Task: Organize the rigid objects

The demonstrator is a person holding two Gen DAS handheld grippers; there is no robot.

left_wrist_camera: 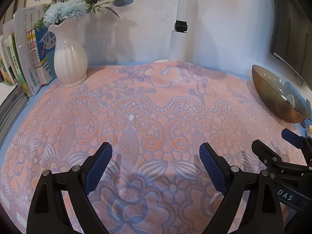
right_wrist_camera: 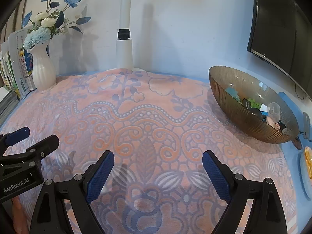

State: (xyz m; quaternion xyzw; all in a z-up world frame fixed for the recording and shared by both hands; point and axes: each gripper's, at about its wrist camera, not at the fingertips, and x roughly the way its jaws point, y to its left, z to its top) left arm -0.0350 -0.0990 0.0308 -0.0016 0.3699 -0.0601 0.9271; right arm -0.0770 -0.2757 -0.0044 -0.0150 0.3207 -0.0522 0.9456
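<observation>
The left claw (left_wrist_camera: pixel 156 167) and the right claw (right_wrist_camera: pixel 158 172) are hovering side by side over the near part of the worktop, each with its blue pads spread wide apart and nothing between them. Under them a pink and blue patterned cloth (right_wrist_camera: pixel 148 117) is covering the worktop, bare in the middle. At the far left a white vase (left_wrist_camera: pixel 69 58) of flowers is standing beside upright books (left_wrist_camera: pixel 29 62); a white post (right_wrist_camera: pixel 124 44) is rising at the far wall. The ribbed brown bowl (right_wrist_camera: pixel 230 105), holding small objects, is sitting far right of both claws, well apart.

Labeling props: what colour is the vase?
White, ribbed vase, holding blue and white flowers; clearest in the left wrist view.
</observation>
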